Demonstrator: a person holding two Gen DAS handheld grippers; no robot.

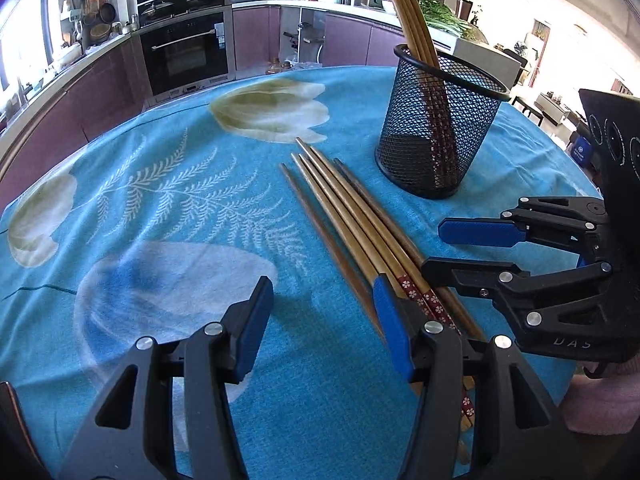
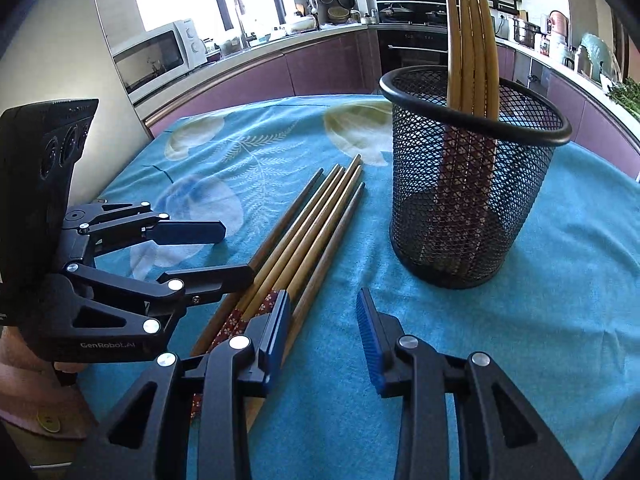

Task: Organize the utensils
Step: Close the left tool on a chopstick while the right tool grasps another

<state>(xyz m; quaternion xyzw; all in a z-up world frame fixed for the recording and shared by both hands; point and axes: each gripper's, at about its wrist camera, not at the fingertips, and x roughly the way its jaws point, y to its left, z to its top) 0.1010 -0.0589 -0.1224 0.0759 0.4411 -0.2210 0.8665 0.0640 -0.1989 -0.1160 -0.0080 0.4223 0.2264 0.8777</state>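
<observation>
Lying in a loose bundle on the blue flowered surface (image 1: 168, 184), six chopsticks (image 1: 344, 216) point toward the black mesh holder (image 1: 440, 132), where we see four more standing upright. We hold the left tool (image 1: 324, 320) wide open and empty beside their patterned ends. The right tool (image 2: 324, 320), likewise open, grips nothing.

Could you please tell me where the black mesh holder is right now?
The black mesh holder stands upright on the blue tablecloth, right of centre in both wrist views, just right of the loose chopsticks.
</observation>
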